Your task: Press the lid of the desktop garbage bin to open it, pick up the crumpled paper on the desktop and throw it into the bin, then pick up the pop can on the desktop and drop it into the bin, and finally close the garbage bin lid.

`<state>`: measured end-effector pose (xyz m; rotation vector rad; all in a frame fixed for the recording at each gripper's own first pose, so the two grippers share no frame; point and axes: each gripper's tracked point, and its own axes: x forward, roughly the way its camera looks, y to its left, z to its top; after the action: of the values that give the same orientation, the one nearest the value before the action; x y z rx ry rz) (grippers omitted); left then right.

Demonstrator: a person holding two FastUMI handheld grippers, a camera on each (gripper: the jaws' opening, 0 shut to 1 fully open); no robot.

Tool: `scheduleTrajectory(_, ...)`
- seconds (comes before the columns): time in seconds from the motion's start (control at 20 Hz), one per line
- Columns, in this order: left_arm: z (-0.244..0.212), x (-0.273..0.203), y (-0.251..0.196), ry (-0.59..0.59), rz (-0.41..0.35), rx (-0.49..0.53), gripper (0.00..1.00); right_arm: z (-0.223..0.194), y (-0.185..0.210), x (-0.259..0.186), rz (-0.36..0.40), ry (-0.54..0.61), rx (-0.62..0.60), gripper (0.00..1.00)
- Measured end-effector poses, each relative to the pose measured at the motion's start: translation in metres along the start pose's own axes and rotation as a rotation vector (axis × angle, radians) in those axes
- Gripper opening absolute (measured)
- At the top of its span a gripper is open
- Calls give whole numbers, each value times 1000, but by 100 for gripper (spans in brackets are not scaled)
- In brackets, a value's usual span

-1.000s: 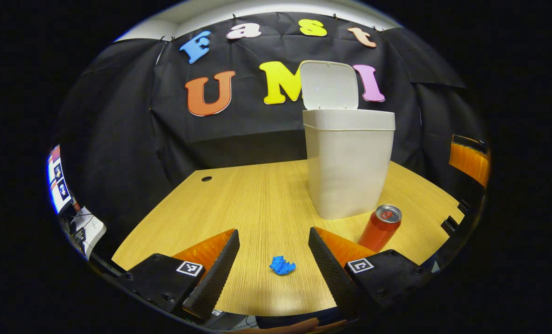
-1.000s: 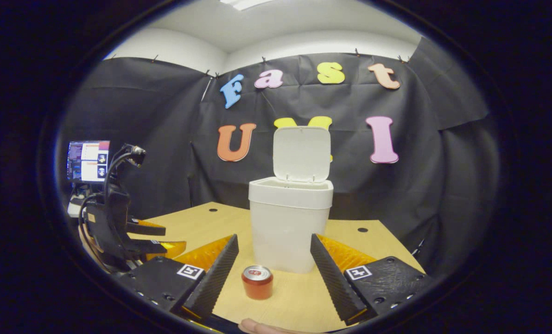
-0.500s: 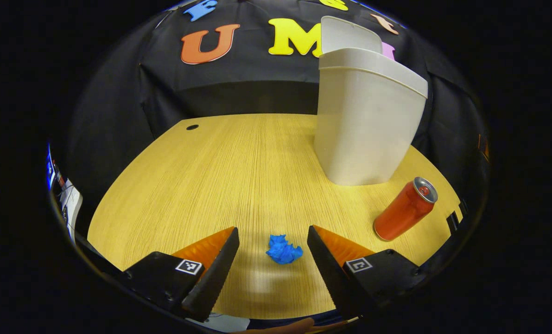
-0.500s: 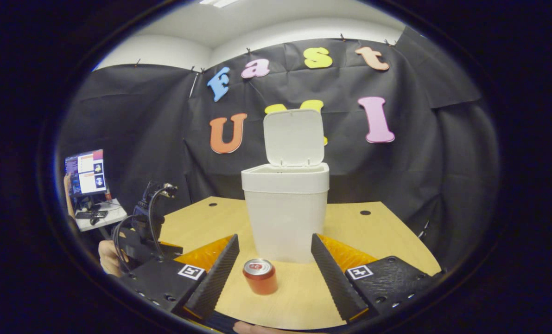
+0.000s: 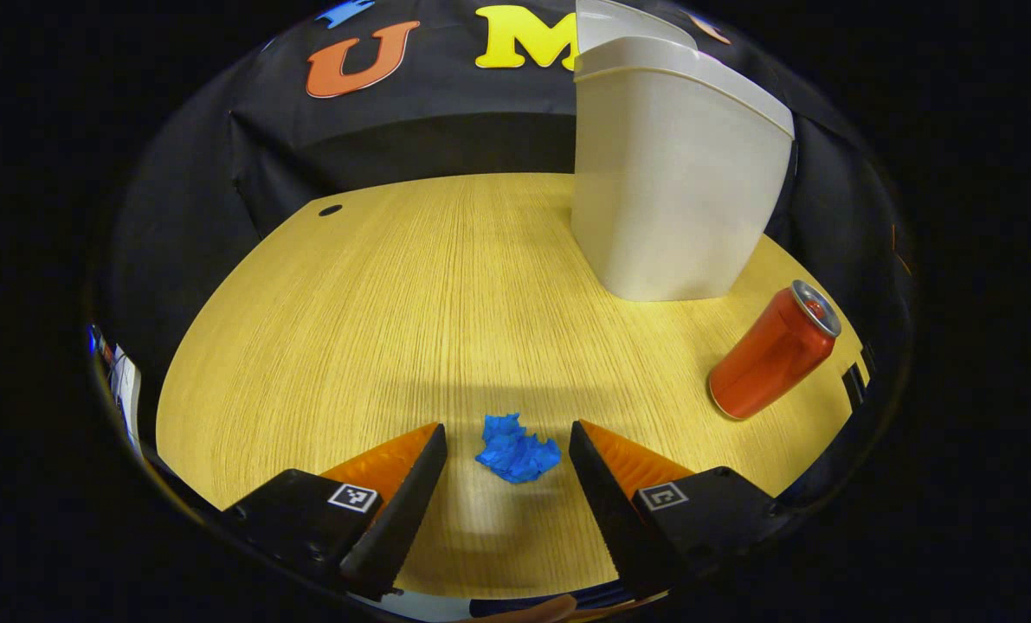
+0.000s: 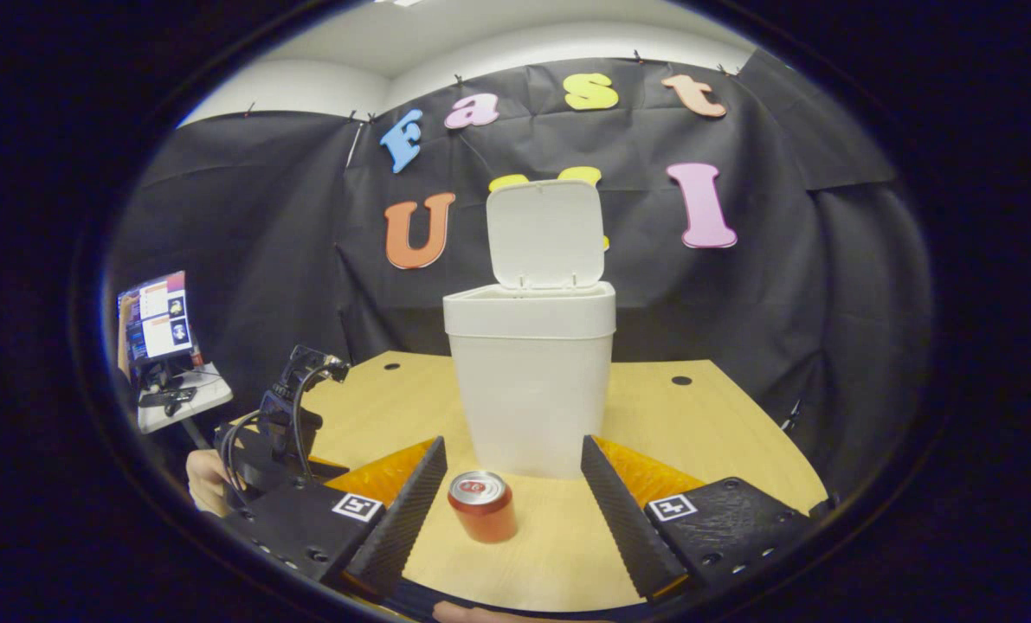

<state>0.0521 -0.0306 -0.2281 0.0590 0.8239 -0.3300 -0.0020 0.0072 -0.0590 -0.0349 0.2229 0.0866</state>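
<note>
On the wooden desk [image 5: 376,294], seen in the left gripper view, the crumpled blue paper [image 5: 517,453] lies between the two fingers of the left gripper [image 5: 506,450], level with their tips. Both fingers stand wide apart and neither touches the paper; bare desk shows on each side of it, so this gripper holds nothing.

From the paper, the white bin [image 5: 671,182] stands toward 1 o'clock, well apart from it, near the far edge of the desk. Its lid [image 5: 619,22] is tipped up behind the rim. The red can [image 5: 773,350] stands at about 2 o'clock from the paper, near the bin's base but not touching it, with its silver top uppermost. A small dark hole [image 5: 331,210] sits in the desk at 11 o'clock.

In the right gripper view, the right gripper [image 6: 512,463] is likewise spread wide and empty. The can [image 6: 482,506] stands upright on the desk [image 6: 705,424] between its fingers, closer to the left one, touching neither. Straight ahead at 12 o'clock the bin [image 6: 530,381] stands just behind the can, its lid [image 6: 546,234] raised almost vertical above the open top. At 9 o'clock the left gripper [image 6: 286,433] appears low over the desk's edge, a hand [image 6: 203,480] gripping it from behind. A lit screen [image 6: 155,316] stands farther off, at about 10 o'clock.
</note>
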Motion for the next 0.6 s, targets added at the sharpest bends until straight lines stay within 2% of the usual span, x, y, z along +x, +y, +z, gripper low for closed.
scheduleTrajectory(0.1, 0, 4, 5, 19, -16, -8, 87, -3, 1, 2, -2, 8, -11, 95)
scheduleTrajectory(0.25, 9, 7, 17, 13, 23, 4, 77, -9, 7, 5, 6, 21, -27, 95)
scheduleTrajectory(0.3, 13, 9, 19, 11, 23, 14, 81, -11, 9, 6, 7, 26, -35, 96)
scheduleTrajectory(0.35, 16, 10, 21, 11, 22, 19, 70, -14, 11, 7, 9, 31, -43, 96)
scheduleTrajectory(0.6, 49, 11, 27, -13, 12, 33, 60, -42, 19, 24, -27, 109, -123, 95)
